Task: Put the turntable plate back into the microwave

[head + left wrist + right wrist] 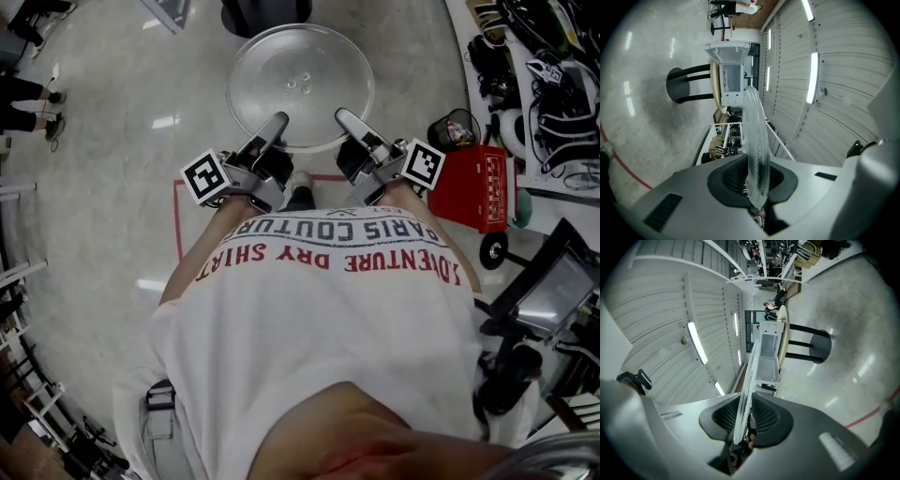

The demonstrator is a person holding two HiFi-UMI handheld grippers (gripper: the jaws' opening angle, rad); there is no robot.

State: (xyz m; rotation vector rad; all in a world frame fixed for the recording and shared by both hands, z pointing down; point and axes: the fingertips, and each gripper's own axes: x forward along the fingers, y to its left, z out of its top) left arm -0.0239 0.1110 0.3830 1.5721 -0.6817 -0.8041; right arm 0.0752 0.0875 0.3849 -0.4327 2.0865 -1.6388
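Observation:
The clear glass turntable plate hangs level over the floor in front of me, held by its near rim. My left gripper is shut on the rim's left part, and my right gripper is shut on its right part. In the left gripper view the plate stands edge-on between the dark pads of the left gripper. The right gripper view shows the plate pinched the same way by the right gripper. Ahead, a white boxy appliance, apparently the microwave, sits on a pedestal stand.
The stand's black round base lies just beyond the plate. A red wheeled cart stands close on the right, with shelves of gear behind it. Red tape marks the floor. A person's feet show at far left.

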